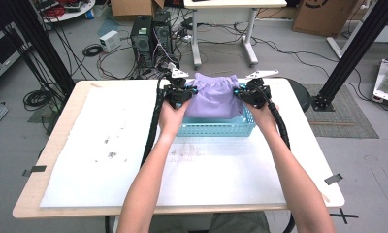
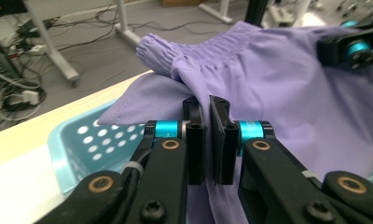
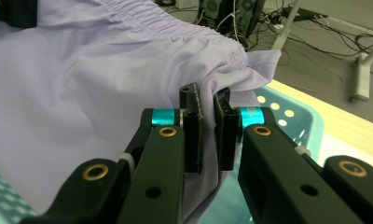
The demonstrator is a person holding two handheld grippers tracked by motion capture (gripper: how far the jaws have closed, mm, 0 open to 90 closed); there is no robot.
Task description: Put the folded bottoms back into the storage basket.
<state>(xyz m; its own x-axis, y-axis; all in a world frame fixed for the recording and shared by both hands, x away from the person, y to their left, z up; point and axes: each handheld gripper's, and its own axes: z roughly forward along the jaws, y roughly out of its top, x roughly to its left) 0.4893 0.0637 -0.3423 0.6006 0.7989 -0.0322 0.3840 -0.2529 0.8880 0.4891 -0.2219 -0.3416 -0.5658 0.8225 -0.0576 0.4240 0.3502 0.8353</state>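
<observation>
soft matt lilac cloth shorts (image 1: pixel 212 97) with a gathered waistband; perforated glossy turquoise plastic basket (image 1: pixel 216 129); pale wood worktop (image 1: pixel 61 141) under a white paper sheet (image 1: pixel 134 160).

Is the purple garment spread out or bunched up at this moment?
Spread out. The purple garment hangs stretched between the left gripper and right gripper, each shut on a waistband corner, above the teal basket.
</observation>
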